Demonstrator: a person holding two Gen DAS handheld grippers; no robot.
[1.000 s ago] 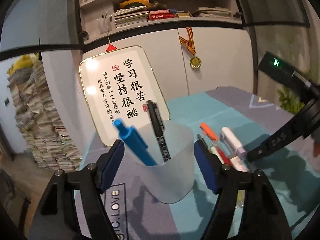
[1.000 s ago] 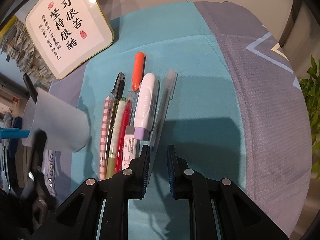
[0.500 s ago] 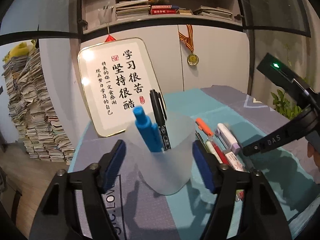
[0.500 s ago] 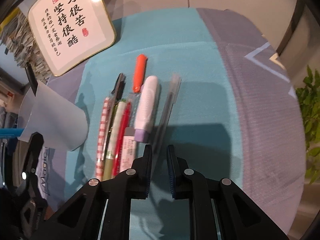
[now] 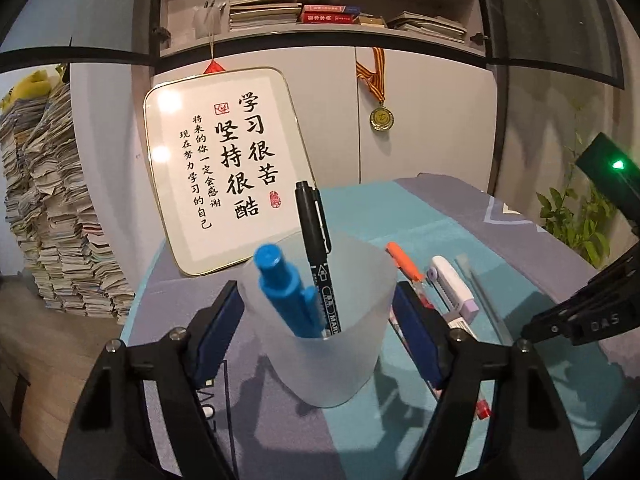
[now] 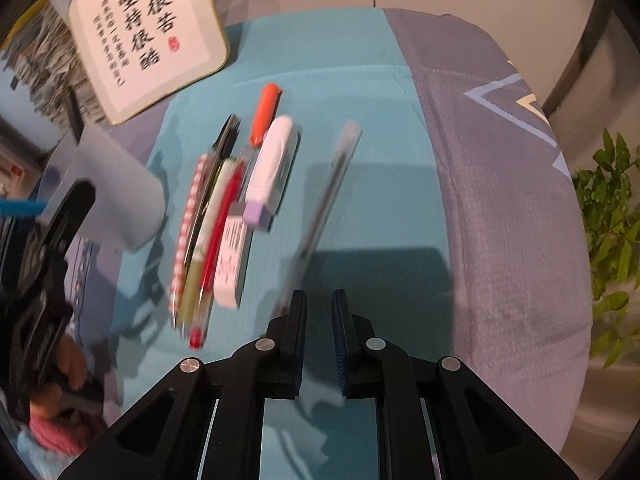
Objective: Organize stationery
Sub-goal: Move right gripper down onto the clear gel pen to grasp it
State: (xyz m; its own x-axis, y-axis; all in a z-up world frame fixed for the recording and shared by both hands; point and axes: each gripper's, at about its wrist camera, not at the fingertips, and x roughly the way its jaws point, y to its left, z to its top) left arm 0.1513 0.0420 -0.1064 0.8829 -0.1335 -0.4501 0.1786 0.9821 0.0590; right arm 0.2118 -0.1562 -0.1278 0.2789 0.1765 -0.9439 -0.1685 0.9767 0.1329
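Right gripper [image 6: 319, 308] points steeply down at the teal mat [image 6: 360, 60], jaws nearly shut with only a slim gap. Nothing visible between the pads. The clear pen [image 6: 326, 192] lies just beyond the left pad, running from there up toward 1 o'clock, cap end far. Blur hides whether the near tip touches that pad; I can't tell.

Left gripper [image 5: 316, 312] straddles the frosted cup [image 5: 320, 320], jaws closing around it; the right pad looks to be at the wall, the left pad shows a sliver of gap. Blue marker [image 5: 284, 288] and black marker [image 5: 318, 256] already stand in the cup.

Cup sits at about 9 o'clock from the right gripper, with the bundle of loose pens [image 6: 212, 220] between. So the right hand is nearer the clear pen; grab it across the barrel, carry it toward 9 o'clock.
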